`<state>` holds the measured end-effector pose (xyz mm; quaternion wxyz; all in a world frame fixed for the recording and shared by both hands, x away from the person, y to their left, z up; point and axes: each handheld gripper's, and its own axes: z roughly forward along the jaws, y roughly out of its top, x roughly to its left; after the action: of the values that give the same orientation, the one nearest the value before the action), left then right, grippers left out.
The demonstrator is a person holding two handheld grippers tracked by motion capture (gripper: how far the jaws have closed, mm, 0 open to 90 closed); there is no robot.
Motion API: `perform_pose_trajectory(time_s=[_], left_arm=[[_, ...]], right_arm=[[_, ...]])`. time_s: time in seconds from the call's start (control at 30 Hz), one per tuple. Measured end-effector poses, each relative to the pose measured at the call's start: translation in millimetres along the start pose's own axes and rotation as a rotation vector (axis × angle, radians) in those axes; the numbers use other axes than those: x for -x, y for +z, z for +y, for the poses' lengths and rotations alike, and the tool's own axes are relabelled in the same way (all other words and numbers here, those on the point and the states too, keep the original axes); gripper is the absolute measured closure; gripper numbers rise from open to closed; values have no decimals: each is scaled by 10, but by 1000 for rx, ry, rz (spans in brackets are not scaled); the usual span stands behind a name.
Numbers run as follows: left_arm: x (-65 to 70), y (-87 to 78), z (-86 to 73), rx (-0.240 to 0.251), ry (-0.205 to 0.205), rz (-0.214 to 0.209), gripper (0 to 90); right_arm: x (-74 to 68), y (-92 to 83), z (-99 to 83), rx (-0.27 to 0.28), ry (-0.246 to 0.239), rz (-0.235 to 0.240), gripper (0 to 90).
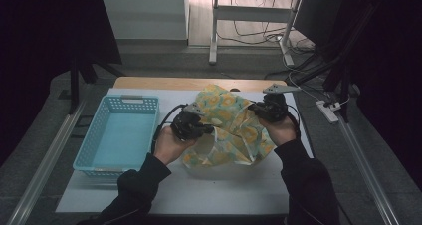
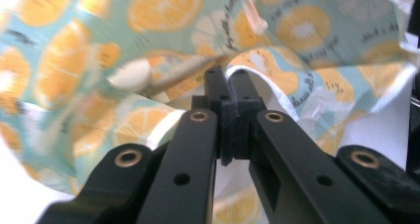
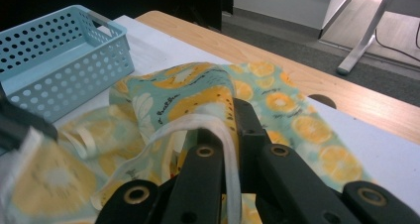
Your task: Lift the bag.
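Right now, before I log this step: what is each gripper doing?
Left gripper: shut on the orange-slice print fabric apron, at its white trim.
Right gripper: shut on the same apron's white-edged fold.

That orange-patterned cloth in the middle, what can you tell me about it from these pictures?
The cloth looks like thin, soft fabric, pale teal printed with orange slices and small dark lettering, edged in white binding with white straps. It is crumpled and partly lifted off the white table cover, just right of the blue basket. The left gripper is shut on a white-bound edge; the right gripper is shut on another part, a strap draped over its jaws.
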<state>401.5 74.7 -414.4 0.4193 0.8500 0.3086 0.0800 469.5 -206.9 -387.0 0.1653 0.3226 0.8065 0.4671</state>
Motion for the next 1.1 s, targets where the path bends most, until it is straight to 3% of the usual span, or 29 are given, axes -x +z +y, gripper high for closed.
perform_pose_trajectory(time_s=[0.5,1.1], left_arm=[[-182,-571,426,62,19,98,900],[-286,-1047,825,147,21,159,900]], right_arm=[[14,-184,270,52,-24,-27,893],[62,-421,597,131,-23,-48,894]])
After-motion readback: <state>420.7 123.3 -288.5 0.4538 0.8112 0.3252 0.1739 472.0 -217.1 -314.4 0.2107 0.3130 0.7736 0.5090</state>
